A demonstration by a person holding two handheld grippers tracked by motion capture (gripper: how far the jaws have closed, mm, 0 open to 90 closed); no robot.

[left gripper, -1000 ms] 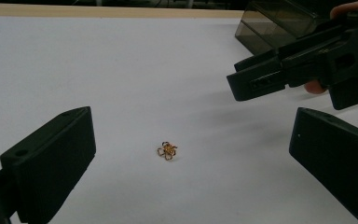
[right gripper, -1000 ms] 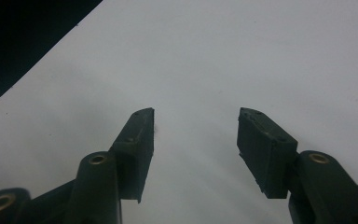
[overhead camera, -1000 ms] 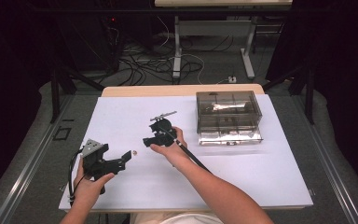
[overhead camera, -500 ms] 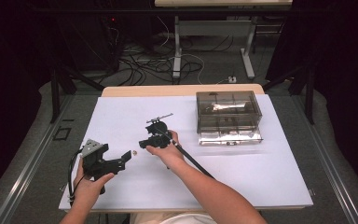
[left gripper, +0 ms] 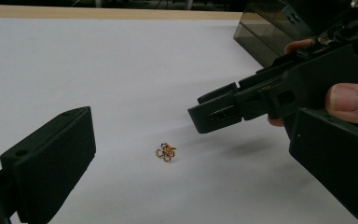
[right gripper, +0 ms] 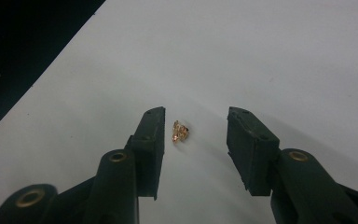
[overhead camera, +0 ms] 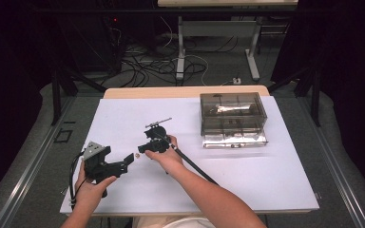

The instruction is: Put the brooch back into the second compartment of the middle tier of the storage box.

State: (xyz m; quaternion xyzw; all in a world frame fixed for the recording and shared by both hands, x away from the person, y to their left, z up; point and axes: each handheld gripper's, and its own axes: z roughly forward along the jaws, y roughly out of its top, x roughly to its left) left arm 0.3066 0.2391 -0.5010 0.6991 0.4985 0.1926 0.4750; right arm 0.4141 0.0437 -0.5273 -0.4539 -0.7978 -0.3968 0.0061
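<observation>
The right gripper (right gripper: 195,128) has its jaws parted, and they have just been closing in; between them, apart from both pads and nearer the left pad in the right gripper view, lies a small gold trinket (right gripper: 181,131) on the white table (overhead camera: 247,180). So the trinket sits straight ahead of this gripper, level with its fingertips, and the pinch looks already lined up: what remains, I judge, is to bring the pads together without nudging the piece sideways. It is a tiny, roughly round cluster of loops with no clear long axis, so the angle of approach should matter little. From the left gripper view the trinket (left gripper: 166,151) rests on the table in front of the open left gripper (left gripper: 189,154), with the right gripper (left gripper: 209,116) hanging just above and beside it. In the high view the left gripper (overhead camera: 126,164) waits close by, its jaws wide and holding nothing, while the right gripper (overhead camera: 142,149) is the nearer one. A smoky clear box (overhead camera: 233,118) stands well apart, beyond the right hand.
</observation>
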